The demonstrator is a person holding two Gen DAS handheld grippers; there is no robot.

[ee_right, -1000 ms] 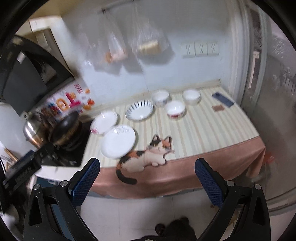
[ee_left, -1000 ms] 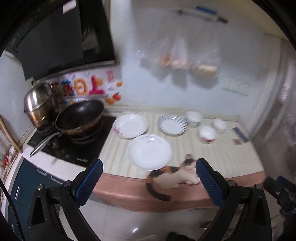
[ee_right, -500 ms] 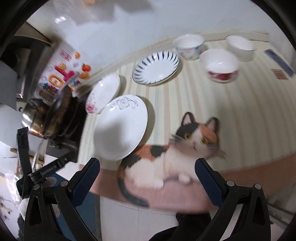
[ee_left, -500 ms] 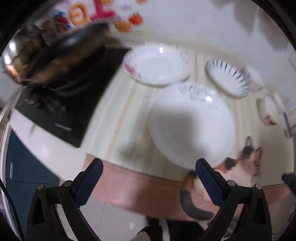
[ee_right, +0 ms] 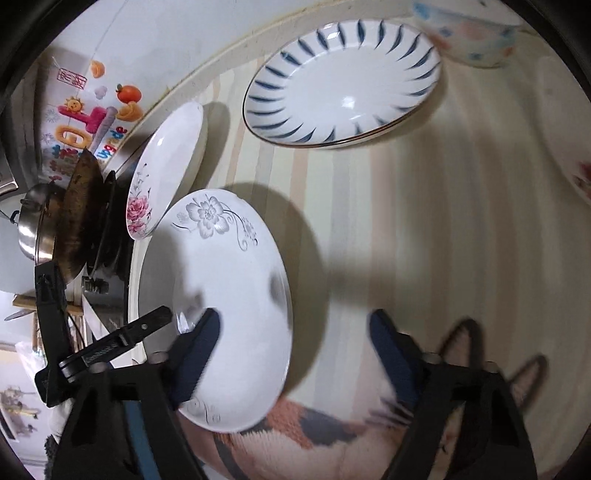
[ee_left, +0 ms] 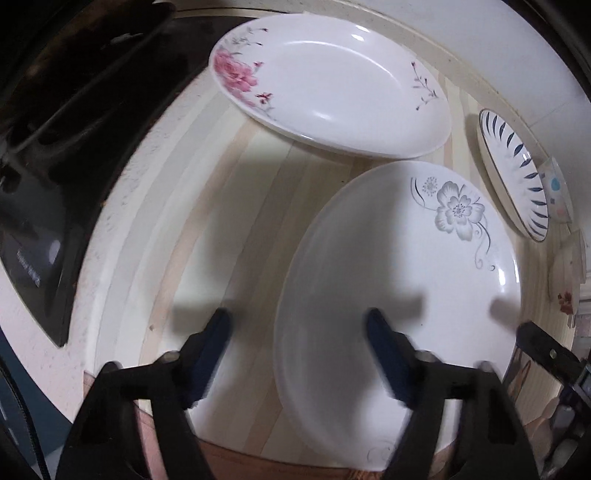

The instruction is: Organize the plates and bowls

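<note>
Striped countertop [ee_right: 424,229] under grey-flowered plate [ee_left: 399,280], both hand-held grippers [ee_left: 297,354] [ee_right: 291,354] spread wide, empty.

Grey-flower plate [ee_right: 221,295] nearest; pink-flower plate [ee_right: 166,166] behind-left, striped plate [ee_right: 343,81] behind-right.

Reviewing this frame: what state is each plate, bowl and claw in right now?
Grey-flower plate: flat on counter, ungrasped.
Pink-flower plate: on counter, empty.
Blue-striped plate: on counter, empty.
Dotted bowl: upright behind striped plate.
Left claw: open, straddling grey-flower plate's rim.
Right claw: open, straddling its other rim.
</note>
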